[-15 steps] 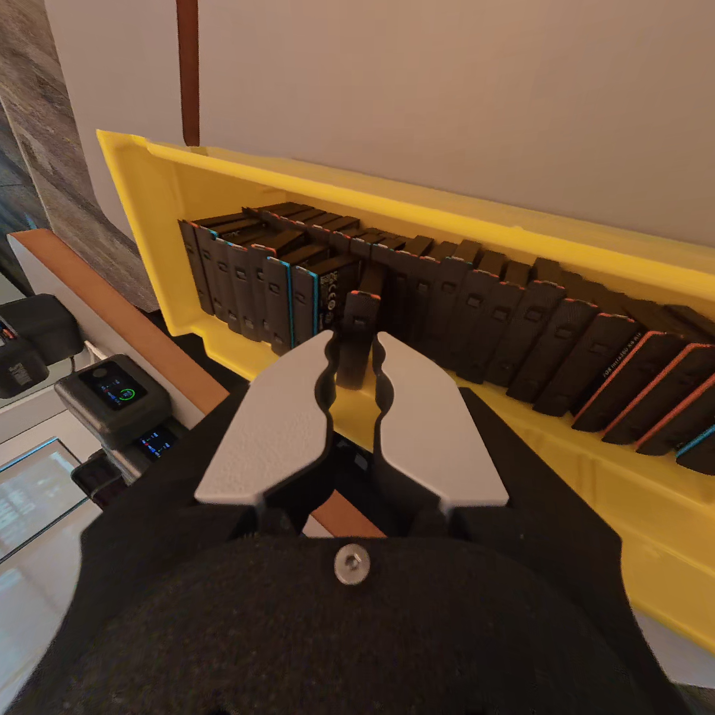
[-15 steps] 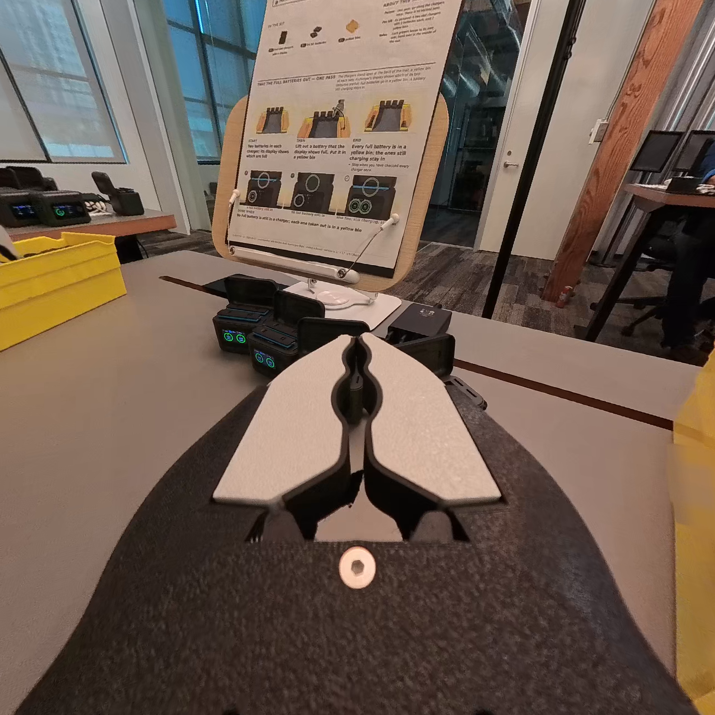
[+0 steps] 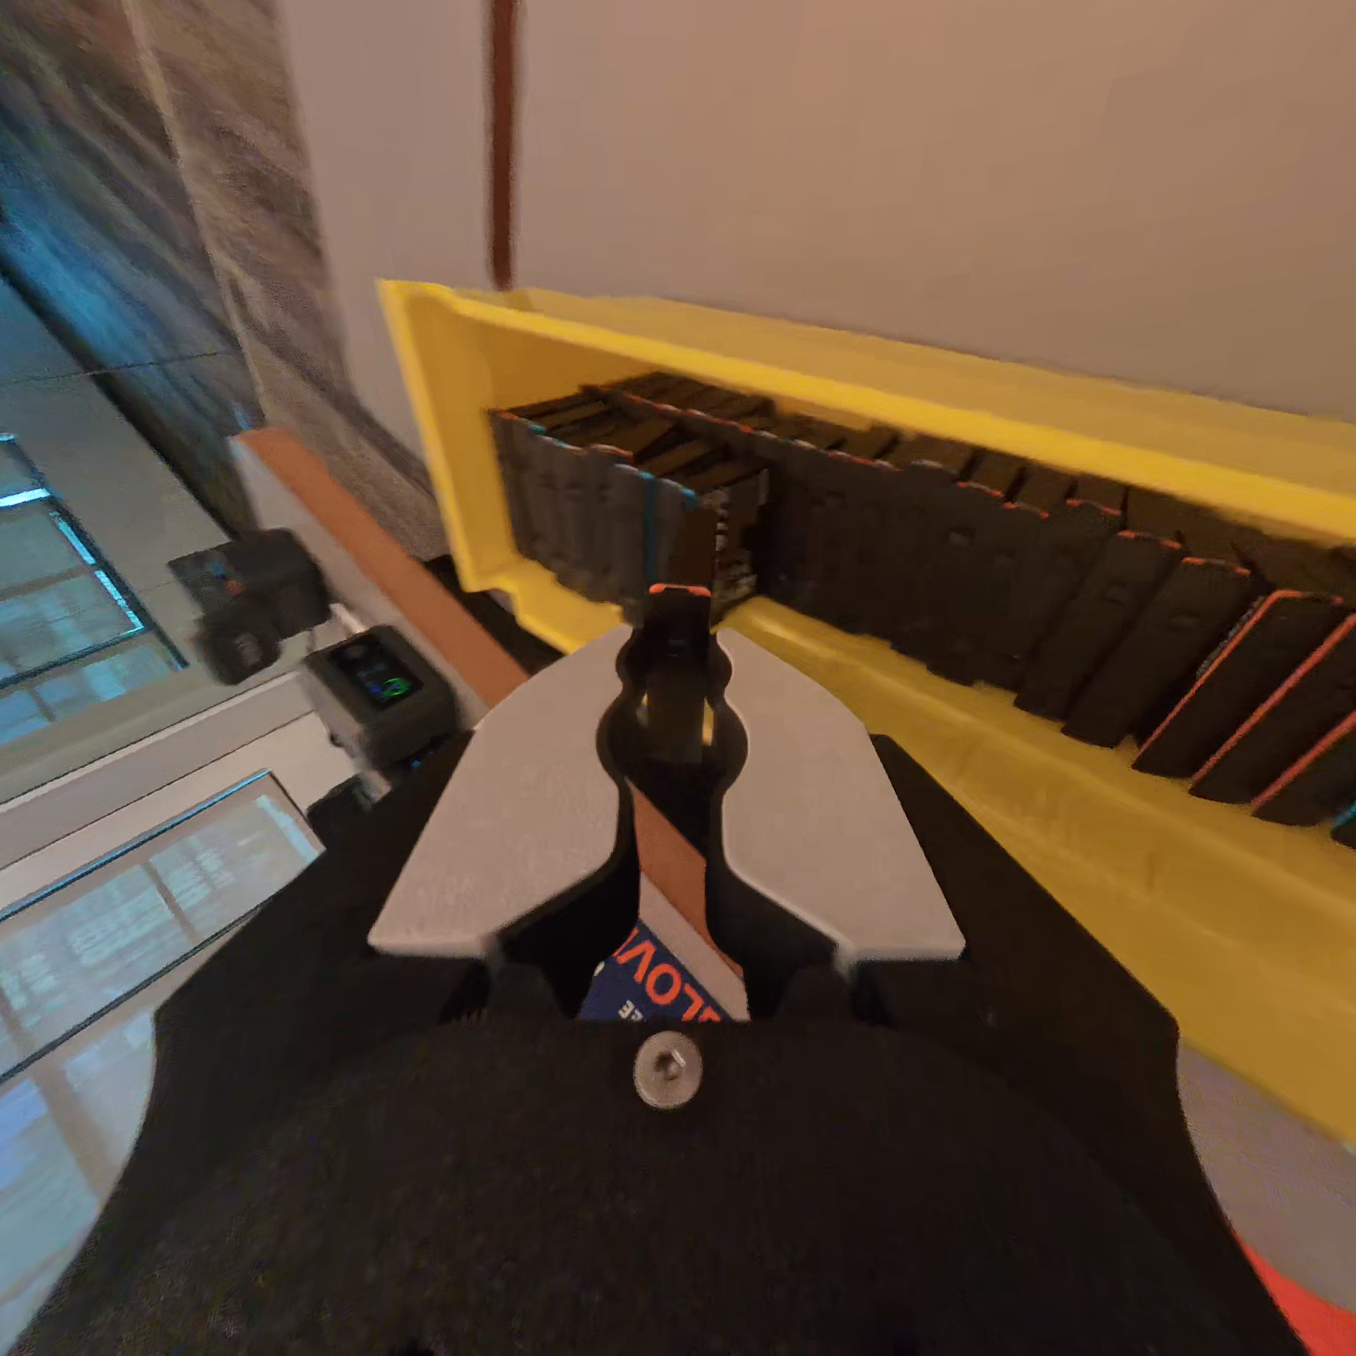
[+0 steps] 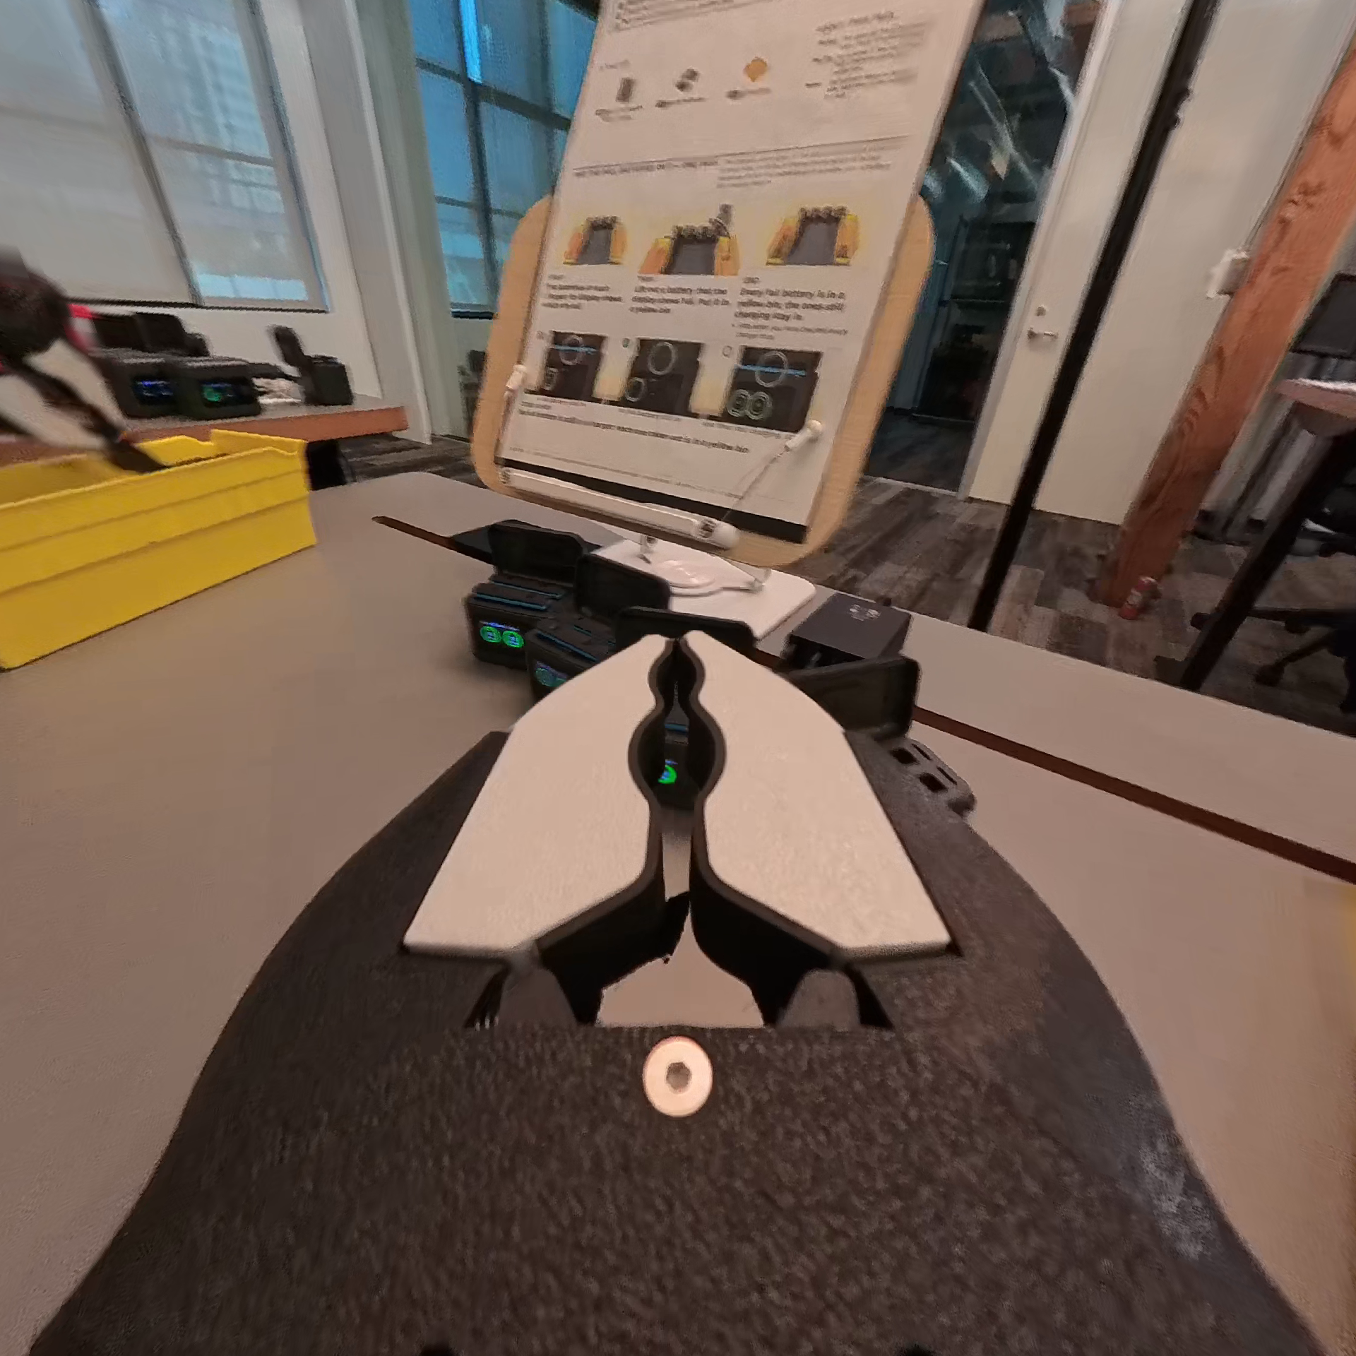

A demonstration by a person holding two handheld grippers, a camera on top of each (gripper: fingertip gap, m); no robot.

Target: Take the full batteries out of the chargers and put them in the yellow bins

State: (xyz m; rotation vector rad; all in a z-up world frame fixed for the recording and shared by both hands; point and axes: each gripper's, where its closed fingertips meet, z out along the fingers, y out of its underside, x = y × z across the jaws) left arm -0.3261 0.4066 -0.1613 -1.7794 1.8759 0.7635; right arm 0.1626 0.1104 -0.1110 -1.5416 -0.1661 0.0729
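Left tongs [image 3: 673, 664]: closed narrowly on a black battery [image 3: 679, 646], poised at the yellow bin's [image 3: 1027, 829] near wall for filing.
Bin: standing batteries [image 3: 976, 580] fill the row; a slot beside the blue-edged ones is probably the target, though blur hides it.
Right tongs [image 4: 676, 649]: nearly closed, empty, facing the chargers [image 4: 514, 624] at the tabletop's [image 4: 220, 770] far edge.
Obstacles: instruction board [image 4: 704, 293] behind the chargers.

black battery [image 3: 679, 646] upright, above battery-packed yellow bin [image 3: 807, 352]

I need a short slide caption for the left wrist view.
Left gripper holds a battery above the yellow bin of batteries.
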